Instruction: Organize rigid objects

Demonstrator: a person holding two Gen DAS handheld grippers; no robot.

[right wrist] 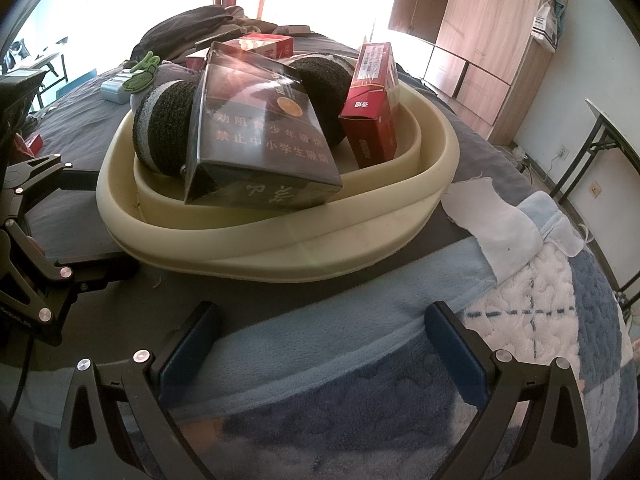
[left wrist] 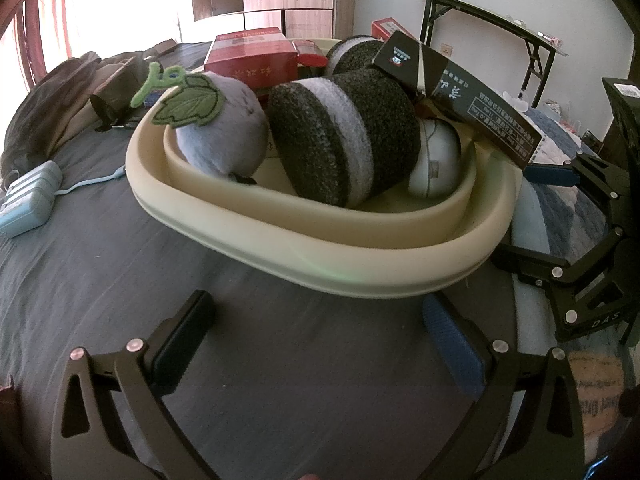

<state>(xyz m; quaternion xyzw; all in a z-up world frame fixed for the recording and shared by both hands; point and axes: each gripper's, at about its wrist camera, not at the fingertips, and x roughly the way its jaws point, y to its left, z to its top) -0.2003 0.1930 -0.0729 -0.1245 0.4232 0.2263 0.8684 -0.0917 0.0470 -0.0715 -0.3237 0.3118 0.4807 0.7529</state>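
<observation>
A cream oval basin (left wrist: 320, 256) (right wrist: 280, 248) sits on a dark bed sheet. Inside lie a long black carton (left wrist: 460, 96) (right wrist: 256, 140), red boxes (left wrist: 250, 56) (right wrist: 372, 108), two dark round plush cookies (left wrist: 344, 136) (right wrist: 164, 128), a grey plush with a green leaf (left wrist: 224, 136) and a white mouse (left wrist: 436, 160). My left gripper (left wrist: 320, 340) hangs open in front of the basin's near rim, nothing between its fingers. My right gripper (right wrist: 320, 344) is open too, above the blue blanket just short of the basin. The right gripper (left wrist: 568, 216) also shows at the right edge of the left wrist view.
A pale blue power strip (left wrist: 28, 196) with its cable lies left of the basin. Dark clothes (left wrist: 60, 92) are heaped behind it. A white cloth (right wrist: 500, 220) and a blue-white blanket (right wrist: 520, 320) lie to the right. A folding table (left wrist: 488, 16) and a wardrobe (right wrist: 480, 40) stand beyond the bed.
</observation>
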